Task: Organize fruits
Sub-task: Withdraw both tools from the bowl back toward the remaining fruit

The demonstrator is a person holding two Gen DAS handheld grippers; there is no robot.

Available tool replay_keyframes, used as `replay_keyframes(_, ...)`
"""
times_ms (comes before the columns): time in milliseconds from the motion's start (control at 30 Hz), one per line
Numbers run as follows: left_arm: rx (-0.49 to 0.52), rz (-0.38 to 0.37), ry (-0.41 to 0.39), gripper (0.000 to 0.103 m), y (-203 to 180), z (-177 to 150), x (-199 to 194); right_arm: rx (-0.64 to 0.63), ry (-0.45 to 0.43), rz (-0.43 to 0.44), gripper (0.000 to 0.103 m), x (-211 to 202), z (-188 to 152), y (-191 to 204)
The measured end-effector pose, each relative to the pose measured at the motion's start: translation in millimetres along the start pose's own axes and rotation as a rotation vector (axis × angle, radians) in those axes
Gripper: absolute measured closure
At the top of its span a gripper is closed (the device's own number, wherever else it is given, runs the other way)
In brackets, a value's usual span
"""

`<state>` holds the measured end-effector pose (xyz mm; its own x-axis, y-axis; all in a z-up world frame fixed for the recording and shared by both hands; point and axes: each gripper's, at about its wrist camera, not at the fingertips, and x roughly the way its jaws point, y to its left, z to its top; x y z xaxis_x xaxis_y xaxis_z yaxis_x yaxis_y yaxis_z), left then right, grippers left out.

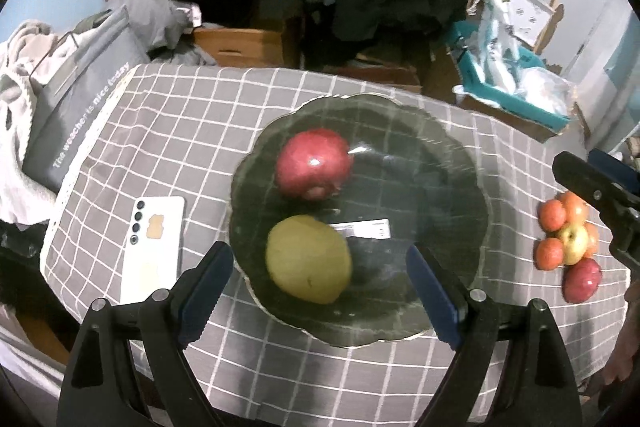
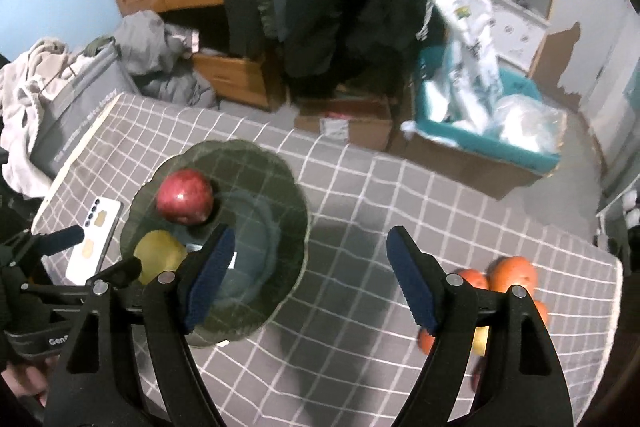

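Note:
A dark glass plate (image 1: 420, 131) sits on the grey checked tablecloth and holds a red apple (image 1: 314, 163) and a yellow-green pear (image 1: 308, 259). My left gripper (image 1: 320, 291) is open and empty, just above the plate's near edge, with the pear between its fingers' reach. A pile of oranges and apples (image 1: 568, 239) lies at the table's right. My right gripper (image 2: 310, 279) is open and empty above the cloth between the plate (image 2: 280, 195) and the fruit pile (image 2: 512, 275). The apple (image 2: 184, 197) and pear (image 2: 158, 261) show at its left.
A white phone (image 1: 154, 247) lies left of the plate. A grey bag (image 1: 80, 115) and clothes stand at the table's left end. Cardboard boxes, a teal bin (image 2: 480, 131) with plastic bags, and hanging dark coats are behind the table.

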<state>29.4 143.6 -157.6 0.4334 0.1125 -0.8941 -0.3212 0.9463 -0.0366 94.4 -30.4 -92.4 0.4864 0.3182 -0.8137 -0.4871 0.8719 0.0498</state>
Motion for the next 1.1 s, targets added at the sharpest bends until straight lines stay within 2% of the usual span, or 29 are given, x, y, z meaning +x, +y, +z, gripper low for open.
replay_keyframes(100,0.020,-0.022,-0.029,0.013,-10.5,-0.1,-9.6,0.011,-0.034,-0.015,0.017,-15.7,-2.2,-7.1)
replay_keyframes(267,0.045,-0.061,-0.091,0.008,-26.7,0.5,-30.7,0.042,-0.088,-0.030,0.017,-44.2,-6.7,-24.6)
replay_keyframes(367,0.067,-0.079,-0.141,0.002,-38.4,1.6,-47.0,0.055,-0.120,-0.044,0.017,-62.4,-10.8,-35.4)
replay_keyframes(567,0.114,-0.100,-0.204,0.001,-58.8,3.4,-71.5,0.076,-0.170,-0.090,0.016,-92.0,-21.4,-54.9)
replay_keyframes(767,0.145,-0.134,-0.242,0.001,-78.8,3.1,-88.6,0.110,-0.223,-0.123,0.016,-123.6,-35.6,-78.7)
replay_keyframes(1100,0.213,-0.162,-0.277,0.001,-118.0,-1.9,-105.9,0.148,-0.255,-0.194,0.016,-154.1,-61.6,-113.8)
